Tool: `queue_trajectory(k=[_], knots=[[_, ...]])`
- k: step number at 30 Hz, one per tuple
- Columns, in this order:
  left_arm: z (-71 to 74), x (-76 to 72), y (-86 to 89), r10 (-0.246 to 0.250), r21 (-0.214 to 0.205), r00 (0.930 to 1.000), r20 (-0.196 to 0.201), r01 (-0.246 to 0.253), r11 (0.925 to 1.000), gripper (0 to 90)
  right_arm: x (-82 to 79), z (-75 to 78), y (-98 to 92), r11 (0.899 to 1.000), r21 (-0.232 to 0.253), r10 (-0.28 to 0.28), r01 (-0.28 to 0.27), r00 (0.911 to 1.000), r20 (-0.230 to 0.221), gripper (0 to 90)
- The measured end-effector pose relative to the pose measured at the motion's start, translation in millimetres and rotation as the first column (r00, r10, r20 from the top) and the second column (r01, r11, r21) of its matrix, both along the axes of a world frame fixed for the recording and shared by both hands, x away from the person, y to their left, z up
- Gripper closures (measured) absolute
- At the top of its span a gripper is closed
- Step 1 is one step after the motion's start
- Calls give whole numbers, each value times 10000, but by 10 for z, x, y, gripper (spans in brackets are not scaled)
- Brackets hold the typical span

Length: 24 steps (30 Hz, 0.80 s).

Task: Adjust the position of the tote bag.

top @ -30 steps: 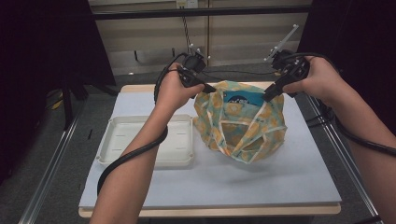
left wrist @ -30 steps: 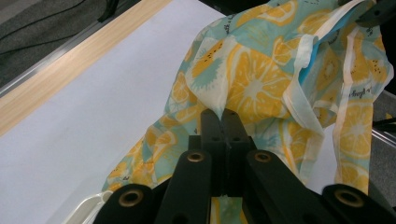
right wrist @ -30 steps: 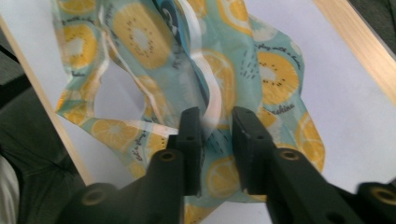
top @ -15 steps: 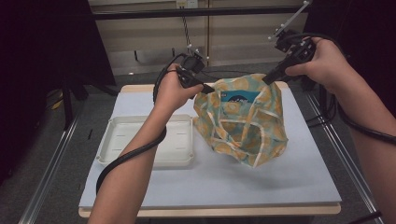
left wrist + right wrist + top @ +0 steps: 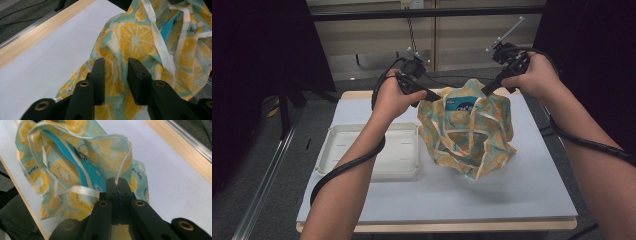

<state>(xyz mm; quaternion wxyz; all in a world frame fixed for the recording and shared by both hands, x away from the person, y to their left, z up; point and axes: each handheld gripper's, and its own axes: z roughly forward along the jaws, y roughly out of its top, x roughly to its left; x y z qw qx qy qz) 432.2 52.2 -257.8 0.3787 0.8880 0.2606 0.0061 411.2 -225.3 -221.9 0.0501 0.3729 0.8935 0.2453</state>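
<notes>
The right claw [image 5: 117,182] pinches the bag's [image 5: 467,130] rim; the left claw [image 5: 115,72], just opening, has let go; the blue pack [image 5: 93,173] remains inside.

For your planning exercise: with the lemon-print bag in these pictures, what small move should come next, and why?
Probably bring the left gripper back onto the bag's near rim and close. Its jaws have just been opening and stand apart with the lemon-print bag beyond them, while the right gripper is clamped on the opposite rim. Both rims held would keep the mouth wide.
</notes>
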Motion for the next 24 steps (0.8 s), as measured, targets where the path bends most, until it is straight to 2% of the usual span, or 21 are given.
queue_trajectory(k=[1, 3, 4, 5, 6, 7, 11, 12, 13, 15, 17, 19, 21, 24], knots=[[15, -3, 15, -51, -43, 10000, 57, 51, 10000, 613, 0, -25, -1, 10000, -15, 28, -28, 10000, -57, 899], [52, -24, 36, 181, 75, 9991, 379, -184, 9998, 497, -5, -58, -1, 9999, -139, 86, -88, 9999, -138, 900], [67, -31, 46, 358, -47, 9979, 548, -356, 9994, 439, -7, -67, 0, 9998, -180, 88, -91, 9998, -165, 899], [87, -41, 57, 545, -236, 9970, 541, -533, 9983, 405, -12, -74, 6, 9998, -180, 58, -62, 9998, -189, 899], [108, -50, 69, 603, -340, 9965, 574, -585, 9977, 391, -13, -76, 5, 9997, -224, 110, -113, 9998, -159, 899], [137, -57, 89, 482, -246, 9967, 653, -467, 9986, 378, -17, -77, 10, 9997, -238, 108, -112, 9998, -186, 898], [224, -141, 103, 411, -582, 9961, 782, -366, 9976, 312, -31, -95, 36, 9994, -297, 196, -202, 9996, -214, 897], [241, -168, 99, 390, -571, 9957, 842, -343, 9978, 306, -35, -98, 41, 9993, -312, 183, -190, 9996, -227, 897], [256, -186, 100, 155, -402, 9959, 896, -120, 9991, 307, -35, -100, 41, 9992, -349, 200, -208, 9995, -232, 896], [244, -226, 67, -14, -268, 9965, 835, 37, 9996, 309, -38, -101, 46, 9992, -368, 167, -175, 9996, -238, 897], [217, -253, 35, -528, 317, 9958, 744, 505, 9982, 322, -43, -105, 50, 9991, -392, 137, -148, 9995, -271, 895], [192, -282, 4, -707, 404, 9942, 812, 676, 9969, 337, -51, -108, 55, 9993, -351, 97, -107, 9996, -275, 896], [175, -294, -20, -905, 482, 9922, 861, 866, 9951, 386, -54, -111, 48, 9993, -356, 127, -136, 9996, -255, 895], [131, -281, -59, -1266, 672, 9894, 711, 1219, 9903, 493, -56, -119, 36, 9992, -333, 194, -201, 9996, -209, 894]])
